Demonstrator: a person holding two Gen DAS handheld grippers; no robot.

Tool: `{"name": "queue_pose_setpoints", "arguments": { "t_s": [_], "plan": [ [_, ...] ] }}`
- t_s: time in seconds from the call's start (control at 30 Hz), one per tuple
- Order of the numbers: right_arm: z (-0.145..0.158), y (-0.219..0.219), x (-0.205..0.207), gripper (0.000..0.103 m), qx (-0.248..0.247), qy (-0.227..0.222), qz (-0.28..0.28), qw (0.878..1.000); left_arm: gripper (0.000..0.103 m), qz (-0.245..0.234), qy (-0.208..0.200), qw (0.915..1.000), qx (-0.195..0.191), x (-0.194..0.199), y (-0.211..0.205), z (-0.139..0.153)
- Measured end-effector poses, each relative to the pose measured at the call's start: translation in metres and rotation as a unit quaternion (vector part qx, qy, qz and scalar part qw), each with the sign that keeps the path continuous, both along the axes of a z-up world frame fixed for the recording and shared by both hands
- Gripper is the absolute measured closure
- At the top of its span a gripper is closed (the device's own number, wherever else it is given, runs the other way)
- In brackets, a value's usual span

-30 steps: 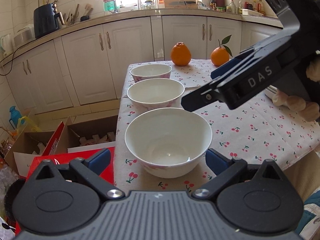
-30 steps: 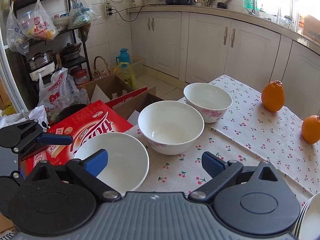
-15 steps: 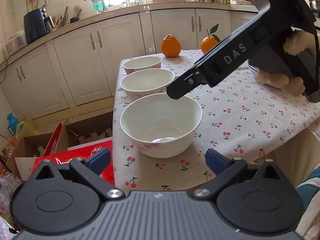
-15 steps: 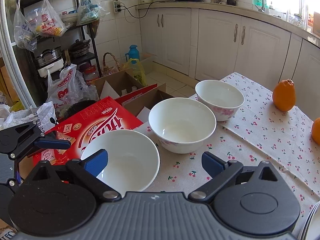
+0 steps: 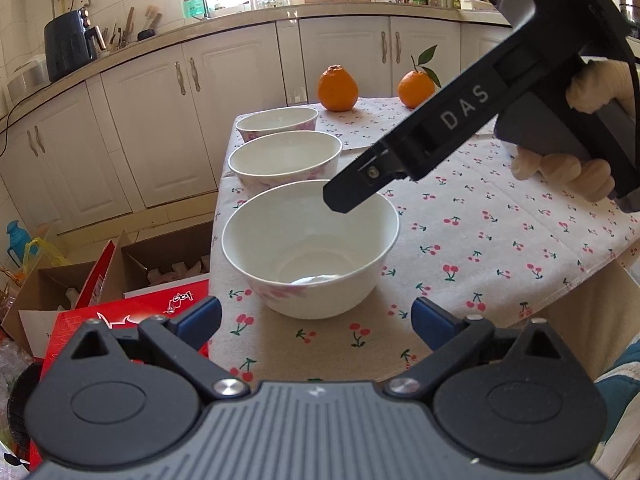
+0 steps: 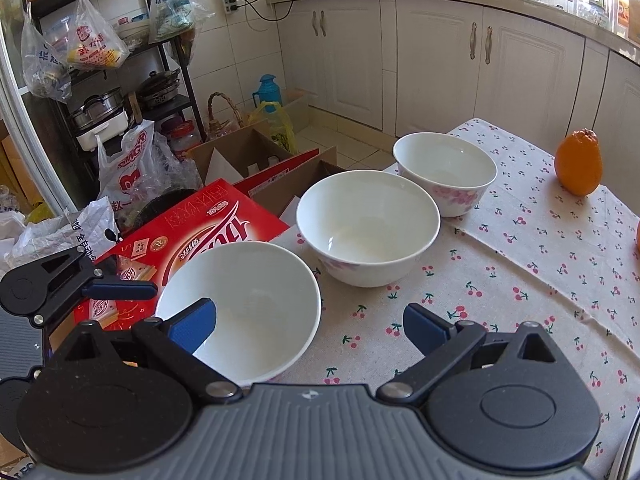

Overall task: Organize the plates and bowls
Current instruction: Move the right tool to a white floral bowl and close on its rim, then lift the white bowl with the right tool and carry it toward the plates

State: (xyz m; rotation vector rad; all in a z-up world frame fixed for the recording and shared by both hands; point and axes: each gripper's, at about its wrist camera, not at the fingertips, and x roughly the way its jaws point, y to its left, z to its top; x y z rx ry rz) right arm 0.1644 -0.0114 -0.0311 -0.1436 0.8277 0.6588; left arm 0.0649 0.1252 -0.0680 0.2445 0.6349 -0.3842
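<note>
near bowl: white with pink flowers, upright, at the near left corner of the table; first in a row of three running away toward 12 o'clock in the left wrist view.
middle bowl: just beyond the near bowl at 12 o'clock; whether the rims touch cannot be told.
far bowl: next in line at 12 o'clock, close to the middle bowl.
change: right gripper has been brought lower and closer to the near bowl than half a second ago; in the left wrist view its tip now overlaps the far rim, where it was seen above the middle bowl a second ago. All three bowls are unmoved.
meaning: judged as the approach to pick up the near bowl, probably for stacking into a neighbour; nothing is lifted yet.
near bowl vs right gripper: in the right wrist view the bowl lies at 10 to 11 o'clock of the jaw gap, its rim passing behind the left pad; contact cannot be told.
right gripper state: jaws spread wide, nothing held.
near bowl vs left gripper: bowl centred at 12 o'clock just ahead of the pads, apart from them.
left gripper state: jaws spread wide, empty.
surroundings: two oranges at the far table end; red box on the floor beside the table.
</note>
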Motion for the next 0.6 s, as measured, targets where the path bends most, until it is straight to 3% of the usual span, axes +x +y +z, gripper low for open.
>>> {"name": "queue_pose_setpoints", "arguments": {
  "t_s": [0.2,0.6],
  "plan": [
    [-0.008,0.000,0.009,0.005,0.015,0.026,0.007,1.000,0.003,-0.007,-0.008,0.9999,0.004,0.008,-0.005,-0.001],
    [-0.017,0.006,0.021,0.037,0.051,0.062,0.030,0.996,0.012,-0.004,-0.003,0.9999,-0.014,0.020,-0.001,-0.002]
  ]
}}
